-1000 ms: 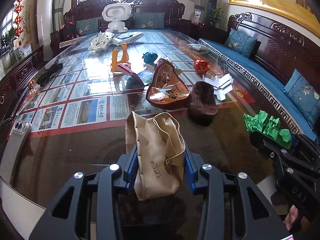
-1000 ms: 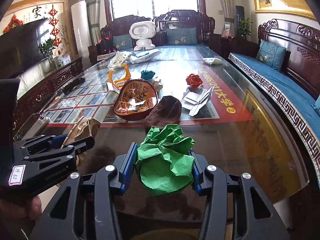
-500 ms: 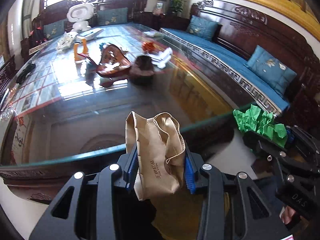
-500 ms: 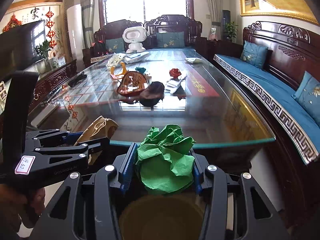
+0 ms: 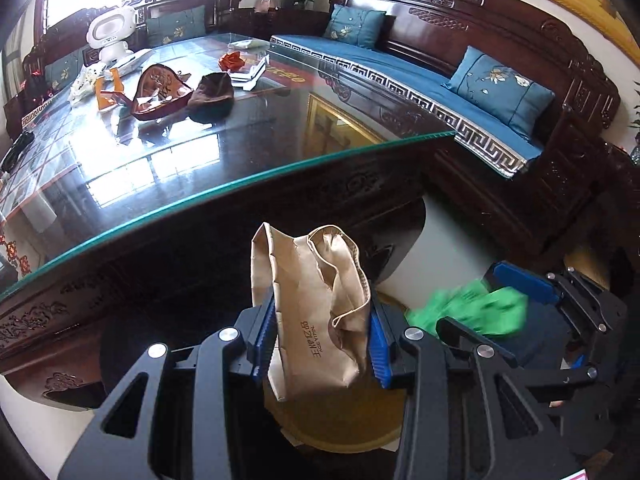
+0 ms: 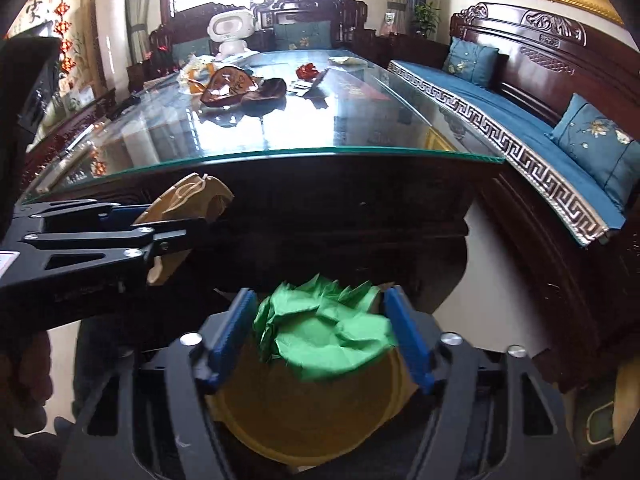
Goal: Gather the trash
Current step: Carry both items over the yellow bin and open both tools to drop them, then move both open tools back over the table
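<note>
My left gripper (image 5: 322,340) is shut on a crumpled brown paper bag (image 5: 316,312), held off the table's front edge above a yellow bin (image 5: 340,420). My right gripper (image 6: 324,332) has its jaws spread wide, and the crumpled green paper (image 6: 328,332) sits loose and blurred between them, over the yellow bin (image 6: 304,408). The green paper also shows in the left wrist view (image 5: 472,312), and the paper bag in the right wrist view (image 6: 188,200).
A glass-topped dark wood table (image 6: 280,132) stands ahead with more litter on it: a brown snack bag (image 6: 228,84), a dark brown cloth (image 6: 268,90), red paper (image 6: 307,70), white papers (image 5: 248,74). A carved sofa with blue cushions (image 6: 520,120) runs along the right.
Both grippers dropped below the table edge toward the bin. My right gripper's jaws opened and the green paper came loose. My left gripper stays shut on the paper bag.
</note>
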### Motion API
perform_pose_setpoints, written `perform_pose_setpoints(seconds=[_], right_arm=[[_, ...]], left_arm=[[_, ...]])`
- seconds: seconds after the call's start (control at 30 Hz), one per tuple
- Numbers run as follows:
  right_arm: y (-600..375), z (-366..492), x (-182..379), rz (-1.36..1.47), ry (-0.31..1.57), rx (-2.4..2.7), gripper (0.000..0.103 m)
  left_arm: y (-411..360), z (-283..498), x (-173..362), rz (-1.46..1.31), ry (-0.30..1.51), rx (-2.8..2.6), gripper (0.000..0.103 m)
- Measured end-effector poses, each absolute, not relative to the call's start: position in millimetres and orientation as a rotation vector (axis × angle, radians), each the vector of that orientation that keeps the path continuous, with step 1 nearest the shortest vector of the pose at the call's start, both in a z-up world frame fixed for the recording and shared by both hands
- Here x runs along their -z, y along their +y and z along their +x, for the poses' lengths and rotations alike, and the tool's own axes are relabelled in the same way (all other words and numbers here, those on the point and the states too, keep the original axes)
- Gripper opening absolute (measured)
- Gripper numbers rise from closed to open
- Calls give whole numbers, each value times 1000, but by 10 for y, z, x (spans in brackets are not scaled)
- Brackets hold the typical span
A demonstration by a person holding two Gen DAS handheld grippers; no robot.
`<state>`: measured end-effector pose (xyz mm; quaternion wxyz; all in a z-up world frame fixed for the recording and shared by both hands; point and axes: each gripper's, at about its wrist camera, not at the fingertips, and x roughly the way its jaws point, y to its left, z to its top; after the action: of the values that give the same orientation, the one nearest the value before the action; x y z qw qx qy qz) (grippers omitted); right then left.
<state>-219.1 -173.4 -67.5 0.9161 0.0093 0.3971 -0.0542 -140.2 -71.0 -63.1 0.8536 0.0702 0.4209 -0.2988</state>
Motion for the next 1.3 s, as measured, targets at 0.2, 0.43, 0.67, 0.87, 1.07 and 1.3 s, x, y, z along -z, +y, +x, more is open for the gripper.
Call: perform_pose_setpoints(seconds=[0.2,0.43,0.67,0.87,1.07,1.3], right_arm=[[-1840,-2180,647,40,793,140,73],[-2189,-2172,590,98,755,243,74],[-2440,-2163,511,164,713,270,77],[-2436,-2128,480,168,701,246,80],[-2418,-2078,464,165,703,237,80],[-2352,-1970,404,175,691,191,80]], left_arm=[[-766,-1379,682,150,914,655,40],[-903,-1359,772,165,959,691,40],[-1112,-1428,937,217,1012,749,46],[-1203,-1492,946,236,1005,771,56],[-1241,-1507,950,238,999,781,66],[-1164,-1417,866,206,977,763,66]])
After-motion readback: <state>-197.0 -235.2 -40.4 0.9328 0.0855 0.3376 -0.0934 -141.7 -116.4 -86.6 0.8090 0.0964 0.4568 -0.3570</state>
